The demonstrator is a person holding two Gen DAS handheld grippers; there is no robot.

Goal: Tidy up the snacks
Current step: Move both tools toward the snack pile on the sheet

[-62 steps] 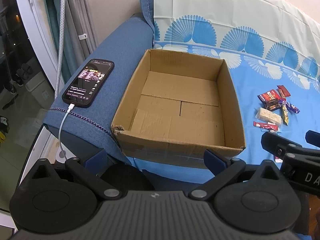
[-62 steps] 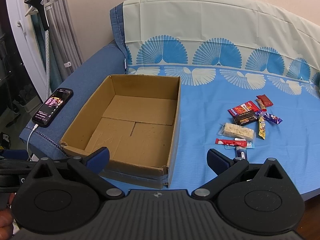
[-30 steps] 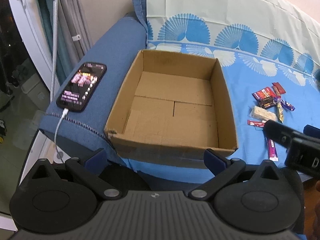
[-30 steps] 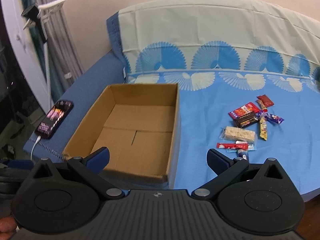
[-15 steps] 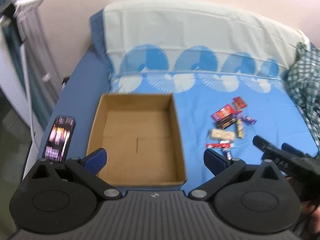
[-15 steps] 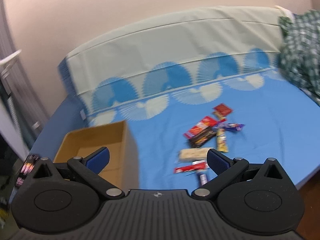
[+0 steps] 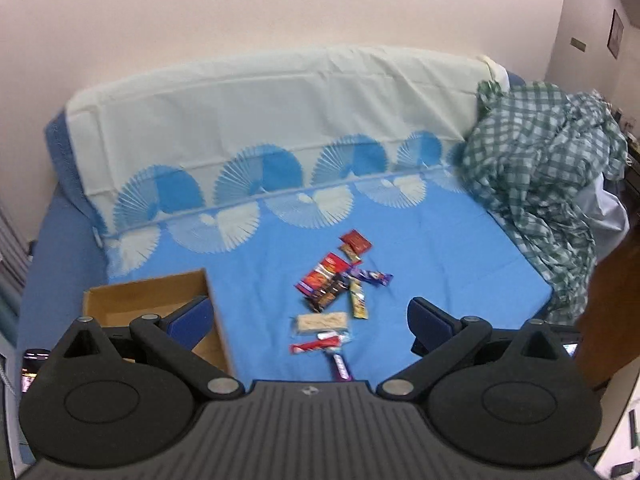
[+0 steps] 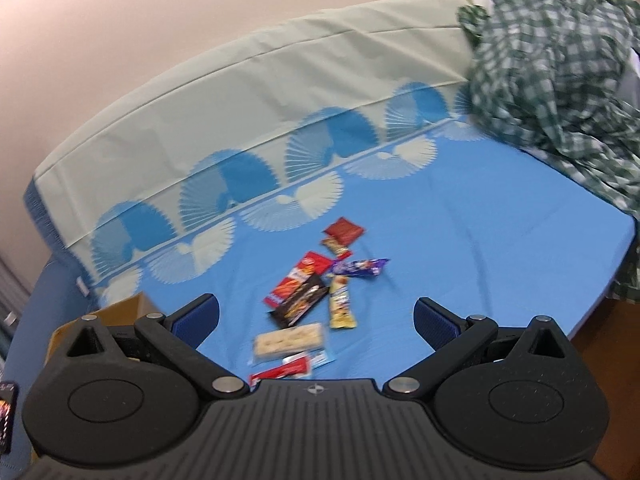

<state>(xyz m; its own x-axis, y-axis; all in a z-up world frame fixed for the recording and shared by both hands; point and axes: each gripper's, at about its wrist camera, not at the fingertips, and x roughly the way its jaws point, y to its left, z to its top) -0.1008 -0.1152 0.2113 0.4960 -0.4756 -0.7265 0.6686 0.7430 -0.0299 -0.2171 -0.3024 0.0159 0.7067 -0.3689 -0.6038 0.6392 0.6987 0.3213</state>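
Blue sofa cover (image 7: 460, 256), snacks (image 7: 336, 292) heaped mid-seat.
Cardboard box (image 7: 148, 296) at its left end; left gripper (image 7: 308, 316) and right gripper (image 8: 316, 316) both gape, empty.

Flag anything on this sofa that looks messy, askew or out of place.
The snack packets lie loose in a scattered heap on the blue sofa cover, outside the cardboard box to their left. A crumpled green checked cloth is piled at the sofa's right end. Nothing looks spilled or damaged.
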